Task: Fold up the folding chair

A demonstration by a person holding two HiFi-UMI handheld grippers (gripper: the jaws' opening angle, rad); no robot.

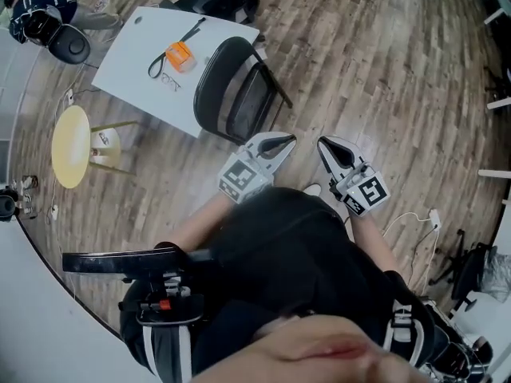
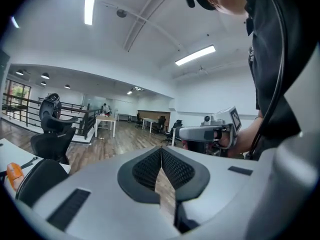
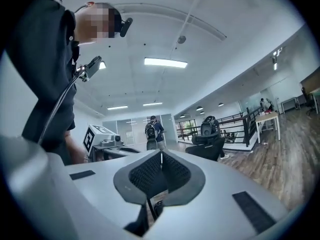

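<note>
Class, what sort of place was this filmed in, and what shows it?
Most likely an open-plan office: a brown wood-plank floor, white rectangular desks and black swivel office chairs, and long white ceiling strip lights.

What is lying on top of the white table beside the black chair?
A small orange object and a looped black strap lie on the white table. The black chair covers the table's edge on that side, so anything there is hidden.

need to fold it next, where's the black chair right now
In the head view, the black chair stands upper centre, against the right edge of the white table.
</note>
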